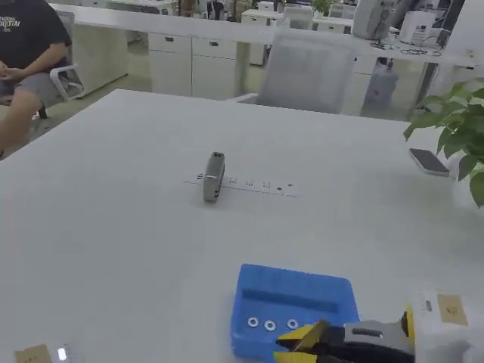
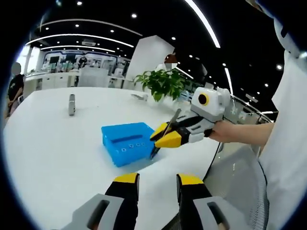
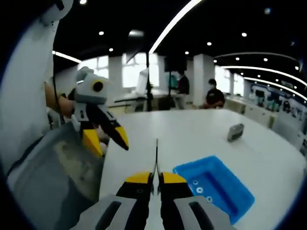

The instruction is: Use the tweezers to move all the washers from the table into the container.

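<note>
several washers (image 1: 270, 326) lay in the container (image 1: 295, 291) ahead of the right claw (image 3: 156, 178), clamped on tweezers (image 3: 156, 153); left claw (image 2: 158, 179) gaped empty; probably only stray-checking remained.

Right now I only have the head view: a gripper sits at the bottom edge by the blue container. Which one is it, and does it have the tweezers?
Observer: Right gripper. Its own view has the tweezers clamped between shut jaws.
Operator: Left gripper?
Observer: Left gripper hangs by the near edge of the table, jaws open, nothing in them.
Operator: Tweezer tips?
Observer: In the left gripper view they point down at the blue container's corner nearest the right gripper. Touching or not, I cannot tell.
</note>
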`<action>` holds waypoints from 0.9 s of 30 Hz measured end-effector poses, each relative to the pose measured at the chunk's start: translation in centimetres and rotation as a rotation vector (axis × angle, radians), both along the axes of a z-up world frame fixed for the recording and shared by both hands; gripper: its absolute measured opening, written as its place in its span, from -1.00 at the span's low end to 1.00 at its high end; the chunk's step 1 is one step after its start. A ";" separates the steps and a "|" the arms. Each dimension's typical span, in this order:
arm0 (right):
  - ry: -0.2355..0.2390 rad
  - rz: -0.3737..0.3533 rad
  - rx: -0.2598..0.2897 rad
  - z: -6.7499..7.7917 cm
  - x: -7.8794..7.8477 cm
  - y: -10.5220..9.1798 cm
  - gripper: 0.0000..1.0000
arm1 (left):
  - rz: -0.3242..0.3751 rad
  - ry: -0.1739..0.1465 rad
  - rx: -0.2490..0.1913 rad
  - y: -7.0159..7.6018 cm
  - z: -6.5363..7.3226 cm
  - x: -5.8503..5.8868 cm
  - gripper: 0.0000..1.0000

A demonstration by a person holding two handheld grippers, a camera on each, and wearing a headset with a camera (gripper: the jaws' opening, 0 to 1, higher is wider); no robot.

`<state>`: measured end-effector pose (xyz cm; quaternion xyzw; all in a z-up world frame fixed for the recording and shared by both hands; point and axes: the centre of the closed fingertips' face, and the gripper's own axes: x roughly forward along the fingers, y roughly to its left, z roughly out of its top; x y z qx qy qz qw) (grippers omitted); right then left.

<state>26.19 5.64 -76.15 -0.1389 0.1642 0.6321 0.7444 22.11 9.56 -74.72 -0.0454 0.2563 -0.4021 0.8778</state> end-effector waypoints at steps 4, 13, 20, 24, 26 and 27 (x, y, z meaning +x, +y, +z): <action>-0.004 0.092 -0.081 -1.8 -2.5 -0.3 -0.93 | -0.146 -0.039 0.044 -1.8 1.0 -0.3 -0.55; -0.006 0.238 -0.198 -4.0 -6.5 -0.4 -0.93 | -0.396 -0.081 0.146 -5.3 1.3 -2.2 -0.70; -0.026 0.268 -0.249 -4.7 -7.0 -0.9 -0.93 | -0.482 -0.118 0.182 -6.7 1.5 -2.3 -0.83; -0.022 0.265 -0.246 -4.6 -7.1 -0.9 -0.93 | -0.555 -0.134 0.231 -7.2 1.1 -2.8 -0.89; -0.025 0.264 -0.252 -4.6 -7.1 -1.0 -0.92 | -0.585 -0.132 0.234 -7.5 1.0 -3.1 -0.96; -0.028 0.266 -0.257 -4.7 -7.1 -1.0 -0.92 | -0.596 -0.135 0.247 -7.6 0.8 -3.2 -0.98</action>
